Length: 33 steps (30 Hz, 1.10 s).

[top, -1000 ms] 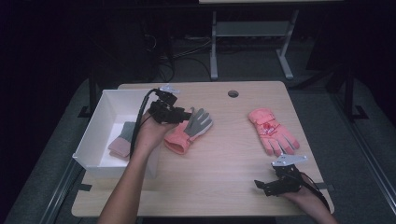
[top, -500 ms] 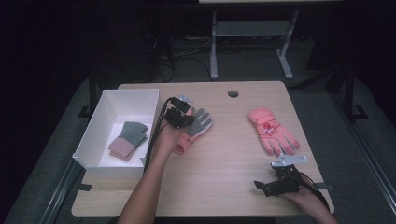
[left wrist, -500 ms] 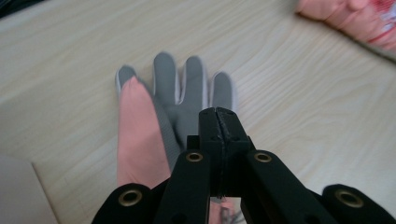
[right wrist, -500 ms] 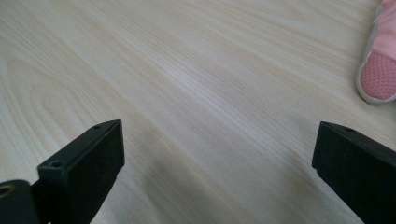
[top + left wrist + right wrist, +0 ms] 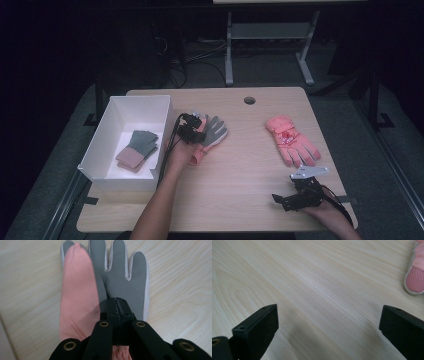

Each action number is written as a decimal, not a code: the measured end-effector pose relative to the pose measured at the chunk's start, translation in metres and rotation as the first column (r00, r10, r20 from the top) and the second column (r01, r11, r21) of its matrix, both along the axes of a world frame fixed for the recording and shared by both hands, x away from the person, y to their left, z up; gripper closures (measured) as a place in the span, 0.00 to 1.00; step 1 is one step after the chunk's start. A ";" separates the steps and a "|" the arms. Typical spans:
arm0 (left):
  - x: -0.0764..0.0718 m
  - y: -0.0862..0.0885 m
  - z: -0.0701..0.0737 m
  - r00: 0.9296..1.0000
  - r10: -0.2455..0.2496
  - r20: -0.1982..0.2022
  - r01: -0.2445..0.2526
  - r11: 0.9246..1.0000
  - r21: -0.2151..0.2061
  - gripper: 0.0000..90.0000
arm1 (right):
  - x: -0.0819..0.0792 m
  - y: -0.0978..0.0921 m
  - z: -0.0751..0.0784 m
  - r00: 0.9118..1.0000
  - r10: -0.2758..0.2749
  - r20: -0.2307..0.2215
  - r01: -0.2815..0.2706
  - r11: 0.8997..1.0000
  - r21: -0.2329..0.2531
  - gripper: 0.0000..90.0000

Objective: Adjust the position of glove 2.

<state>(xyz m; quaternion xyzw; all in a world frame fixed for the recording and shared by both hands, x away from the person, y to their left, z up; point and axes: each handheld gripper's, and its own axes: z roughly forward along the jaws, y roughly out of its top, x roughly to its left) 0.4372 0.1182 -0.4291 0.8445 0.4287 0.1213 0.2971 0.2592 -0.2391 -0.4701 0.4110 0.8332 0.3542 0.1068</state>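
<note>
A grey-palmed glove with a pink cuff (image 5: pixel 214 132) (image 5: pixel 125 277) lies palm up on the wooden table, just right of the white box. My left gripper (image 5: pixel 192 127) (image 5: pixel 117 302) rests on it with its jaws pressed together at the grey palm, and the pink part is folded alongside. A matching glove (image 5: pixel 136 149) lies inside the box (image 5: pixel 100 145). A padded pink glove (image 5: pixel 291 141) (image 5: pixel 415 277) lies at the right of the table. My right gripper (image 5: pixel 280 200) (image 5: pixel 328 322) sits low near the front right edge, jaws wide apart with only bare wood between them.
The box's right wall (image 5: pixel 167 135) stands close to my left hand. A round cable hole (image 5: pixel 249 100) sits at the table's far middle. Bare wood (image 5: pixel 240 170) stretches between the two gloves. A metal stand (image 5: pixel 270 40) is behind the table on the dark floor.
My left gripper has moved right from the box edge onto the grey and pink glove, uncovering the glove in the box. The right gripper has stayed in place.
</note>
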 end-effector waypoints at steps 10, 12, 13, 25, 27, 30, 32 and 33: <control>-0.013 -0.010 -0.002 0.997 -0.064 -0.042 0.062 0.997 -0.050 1.00 | 0.000 0.000 0.001 1.000 0.000 0.003 0.000 1.000 -0.009 0.02; -0.020 -0.015 -0.003 0.994 -0.099 -0.049 0.096 0.993 -0.061 1.00 | 0.000 0.000 0.001 1.000 0.001 0.004 -0.001 1.000 -0.005 0.02; -0.020 -0.015 -0.003 0.994 -0.099 -0.049 0.096 0.993 -0.061 1.00 | 0.000 0.000 0.001 1.000 0.002 0.003 -0.002 1.000 -0.008 0.02; -0.051 -0.034 -0.003 0.969 -0.230 -0.091 0.219 0.969 -0.113 1.00 | 0.000 0.000 0.001 1.000 0.002 0.009 -0.002 1.000 -0.004 0.02; -0.057 -0.039 -0.003 0.965 -0.246 -0.094 0.232 0.963 -0.138 1.00 | 0.000 0.000 0.001 1.000 0.001 0.007 -0.001 1.000 -0.008 0.02; -0.065 -0.044 -0.003 0.950 -0.293 -0.107 0.277 0.951 -0.139 1.00 | -0.001 0.000 0.001 1.000 0.002 0.009 -0.002 1.000 -0.008 0.02; -0.072 -0.050 -0.004 0.944 -0.312 -0.106 0.294 0.942 -0.162 1.00 | 0.000 0.000 0.001 1.000 0.005 0.015 -0.005 1.000 -0.007 0.02; -0.073 -0.051 -0.004 0.938 -0.328 -0.109 0.307 0.936 -0.174 1.00 | 0.000 0.000 0.001 1.000 0.005 0.012 -0.005 1.000 -0.009 0.02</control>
